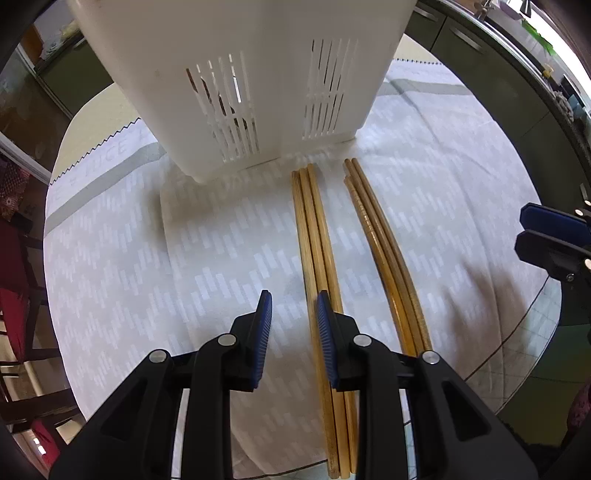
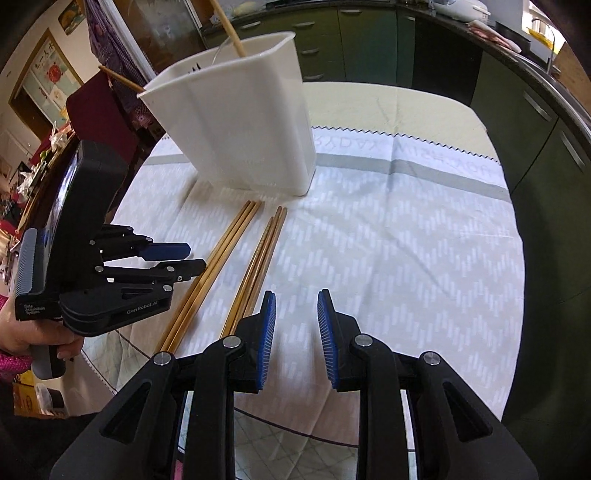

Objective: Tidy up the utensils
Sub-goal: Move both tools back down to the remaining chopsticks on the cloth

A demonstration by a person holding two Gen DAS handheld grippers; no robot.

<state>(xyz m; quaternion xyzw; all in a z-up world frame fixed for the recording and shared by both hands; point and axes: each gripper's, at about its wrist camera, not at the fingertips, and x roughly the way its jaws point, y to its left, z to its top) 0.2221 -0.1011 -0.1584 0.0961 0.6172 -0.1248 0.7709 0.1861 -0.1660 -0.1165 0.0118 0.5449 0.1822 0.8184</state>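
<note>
A white slotted utensil holder (image 1: pixel 251 85) stands on the white patterned cloth (image 1: pixel 221 240); in the right wrist view the holder (image 2: pixel 236 133) has two chopsticks (image 2: pixel 231 29) sticking out of it. Two bundles of three wooden chopsticks lie flat in front of it: a lighter bundle (image 1: pixel 314 229) and a darker bundle (image 1: pixel 380 240), also seen as the lighter bundle (image 2: pixel 218 254) and the darker bundle (image 2: pixel 258 258). My left gripper (image 1: pixel 293 306) is open and empty, just left of the lighter bundle. My right gripper (image 2: pixel 296 306) is open and empty, right of the darker bundle.
The cloth covers a round table (image 2: pixel 424 107) with a pale rim. Dark green cabinets (image 2: pixel 369 40) run behind and to the right. A dark red chair (image 1: pixel 14 288) stands at the left. My left gripper's body (image 2: pixel 92 258) shows at the left of the right wrist view.
</note>
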